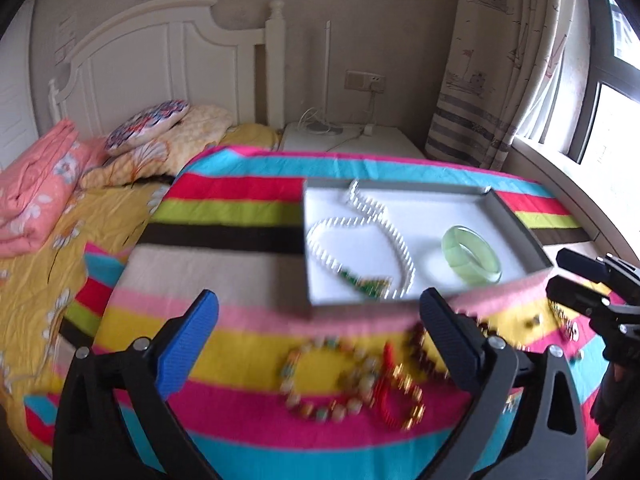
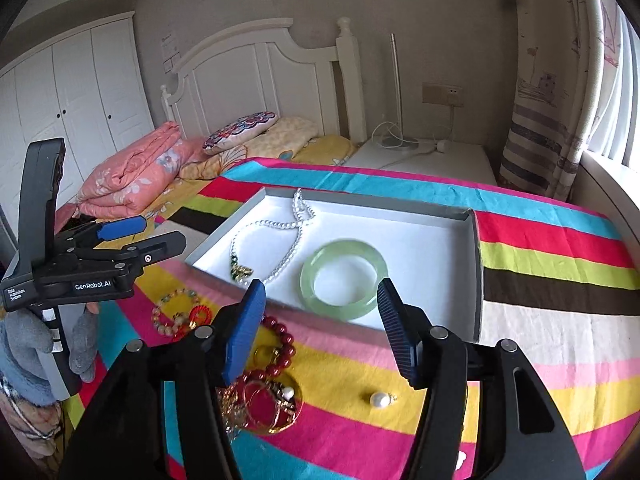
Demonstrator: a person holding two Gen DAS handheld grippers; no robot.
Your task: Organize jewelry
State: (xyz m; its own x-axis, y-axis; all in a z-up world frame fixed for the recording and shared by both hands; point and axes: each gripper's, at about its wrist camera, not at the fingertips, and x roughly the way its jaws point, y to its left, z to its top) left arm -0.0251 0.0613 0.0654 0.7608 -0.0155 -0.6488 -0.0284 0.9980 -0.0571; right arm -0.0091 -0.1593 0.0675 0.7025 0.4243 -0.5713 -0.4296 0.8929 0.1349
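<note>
Both grippers hover spread and empty over a striped cloth on the bed, where jewelry waits to be sorted into a shallow white tray. The tray already holds a pearl necklace and, at its 5 o'clock corner, a green bangle. Loose pieces lie just outside the tray's near edge — a red bead bracelet atop a tangle of gold chains at the right gripper's 7 o'clock, and a lone pearl earring below it. Under the left gripper sit a pastel bead bracelet and a red-and-gold bracelet, touching.

The next pick likely goes best as a low pinch across one strand, lifted clear of its neighbours — the tangle could drag along. The tray's raised rim stands between pile and tray floor, so the piece needs height first. The grippers are near each other at the cloth's edge.
</note>
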